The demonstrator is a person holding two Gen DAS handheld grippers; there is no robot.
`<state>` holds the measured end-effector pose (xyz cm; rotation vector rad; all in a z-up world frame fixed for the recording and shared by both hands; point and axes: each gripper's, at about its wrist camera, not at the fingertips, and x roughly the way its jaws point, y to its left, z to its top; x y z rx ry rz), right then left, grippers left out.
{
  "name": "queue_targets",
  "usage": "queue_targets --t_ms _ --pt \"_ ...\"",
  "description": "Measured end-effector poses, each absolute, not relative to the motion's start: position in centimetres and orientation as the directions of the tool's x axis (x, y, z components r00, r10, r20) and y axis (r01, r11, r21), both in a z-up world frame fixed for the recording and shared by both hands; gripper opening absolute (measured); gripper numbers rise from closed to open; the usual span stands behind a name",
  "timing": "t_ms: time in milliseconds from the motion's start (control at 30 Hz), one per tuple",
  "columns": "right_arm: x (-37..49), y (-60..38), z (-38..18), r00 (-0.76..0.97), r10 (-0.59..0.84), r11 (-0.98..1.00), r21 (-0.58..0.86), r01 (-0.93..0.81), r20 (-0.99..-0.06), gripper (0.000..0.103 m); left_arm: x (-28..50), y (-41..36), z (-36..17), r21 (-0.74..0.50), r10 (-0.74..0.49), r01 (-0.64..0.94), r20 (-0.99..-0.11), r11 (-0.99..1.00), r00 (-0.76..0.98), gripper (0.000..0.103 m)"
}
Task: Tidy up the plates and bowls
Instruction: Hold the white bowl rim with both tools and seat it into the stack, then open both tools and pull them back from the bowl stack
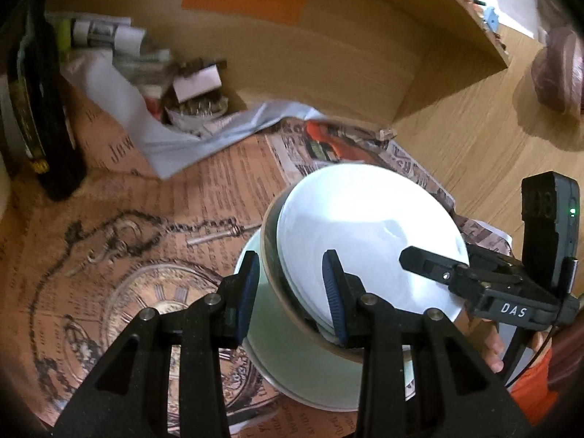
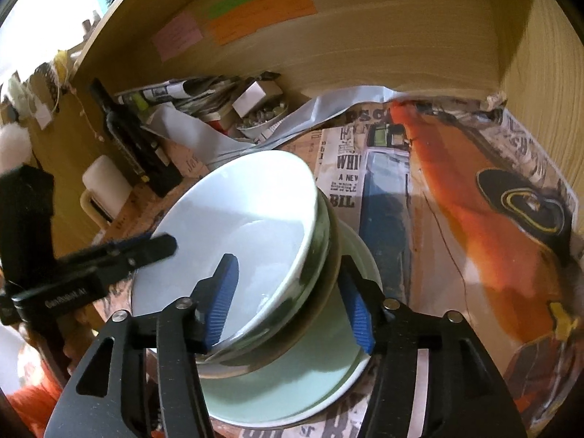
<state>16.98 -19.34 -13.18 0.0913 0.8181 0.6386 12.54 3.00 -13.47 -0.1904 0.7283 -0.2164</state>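
Nearest in the left wrist view, the left gripper (image 1: 290, 259) is straddling the rim of the nested bowls (image 2: 255, 200), one pad lying inside and one outside, and its jaws are apparently clamping both walls together. The right gripper (image 2: 288, 259) is straddling the opposite rim, but its jaws are standing open, with the outer pad clear of the wall, so it is gripping nothing. The stack is sitting tilted on a pale green plate (image 2: 292, 383), which is resting on printed paper (image 1: 182, 189) covering the wooden worktop (image 1: 474, 153). I am counting two bowls, a white bowl (image 1: 365, 219) nested in a dark bowl (image 2: 323, 230) with a brown rim, and one plate; whether anything thinner is hiding between them I cannot tell. All three are looking like glazed ceramic: stiff, fairly heavy, slick and liable to chip, so a grip on one rim is probably leaving the stack wanting to pivot, and the white bowl is likely sliding easily inside the dark one. Taking hold across the rim on two opposite sides is looking like the safest grip. Farther back, one dark bottle (image 2: 127, 135), one pale mug (image 2: 104, 186) and a heap of papers are crowding the corner, and three coloured notes (image 2: 262, 14) are sticking to the wooden back panel.
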Motion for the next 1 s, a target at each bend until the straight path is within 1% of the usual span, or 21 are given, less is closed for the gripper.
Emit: queue_targets --t_ms 33,167,233,267,333,400,500,567,633,733,800,833,967,1000 --pt "16.9 -19.4 -13.2 0.513 0.561 0.812 0.310 -0.495 -0.650 0.056 12.4 2.9 -13.3 -0.238 -0.253 0.127 -0.632 0.963 0.733 0.037" --pt "16.6 -19.7 -12.7 0.540 0.553 0.818 0.294 -0.494 -0.634 0.058 11.3 2.6 -12.2 -0.199 -0.224 0.128 -0.605 0.972 0.764 0.037" --pt "16.2 -20.0 -12.0 0.566 0.547 0.824 0.280 -0.492 -0.617 0.065 10.7 2.5 -11.5 -0.188 -0.216 0.129 -0.585 0.974 0.782 0.043" --pt "15.9 -20.2 -11.6 0.581 0.545 0.827 0.274 -0.491 -0.605 0.067 10.3 2.4 -11.0 -0.186 -0.214 0.130 -0.570 0.974 0.793 0.045" --pt "15.0 -20.6 -10.6 0.620 0.536 0.835 0.248 -0.492 -0.573 0.068 9.5 2.3 -10.0 -0.185 -0.212 0.132 -0.534 0.974 0.819 0.050" --pt "14.1 -21.0 -9.4 0.651 0.537 0.836 0.233 -0.497 -0.537 0.068 8.2 2.0 -8.6 -0.174 -0.206 0.137 -0.486 0.975 0.849 0.053" --pt "12.6 -21.7 -7.4 0.694 0.545 0.835 0.224 -0.503 -0.471 0.074 6.3 1.5 -6.7 -0.155 -0.195 0.142 -0.418 0.978 0.887 0.058" --pt "11.3 -22.1 -6.0 0.732 0.541 0.839 0.205 -0.504 -0.414 0.076 4.9 1.1 -5.5 -0.134 -0.181 0.141 -0.367 0.981 0.912 0.063" --pt "10.1 -22.3 -4.8 0.760 0.537 0.843 0.182 -0.507 -0.366 0.077 3.4 0.8 -4.5 -0.111 -0.158 0.129 -0.316 0.985 0.936 0.075" --pt "8.2 -22.4 -3.3 0.791 0.535 0.844 0.148 -0.515 -0.297 0.077 1.1 0.3 -3.0 -0.075 -0.122 0.107 -0.226 0.991 0.966 0.088" --pt "6.8 -22.4 -2.5 0.810 0.529 0.848 0.120 -0.516 -0.253 0.078 0.0 0.2 -2.4 -0.067 -0.112 0.101 -0.189 0.993 0.976 0.092" --pt "6.4 -22.4 -2.2 0.817 0.526 0.850 0.112 -0.515 -0.238 0.080 -0.5 0.1 -2.2 -0.068 -0.115 0.104 -0.177 0.992 0.978 0.096" --pt "4.8 -22.3 -1.5 0.833 0.524 0.851 0.086 -0.518 -0.179 0.086 -2.2 0.1 -1.5 -0.076 -0.120 0.110 -0.148 0.991 0.982 0.099" --pt "4.5 -22.2 -1.4 0.833 0.526 0.850 0.083 -0.520 -0.170 0.088 -2.4 0.1 -1.5 -0.073 -0.115 0.106 -0.144 0.992 0.983 0.100"
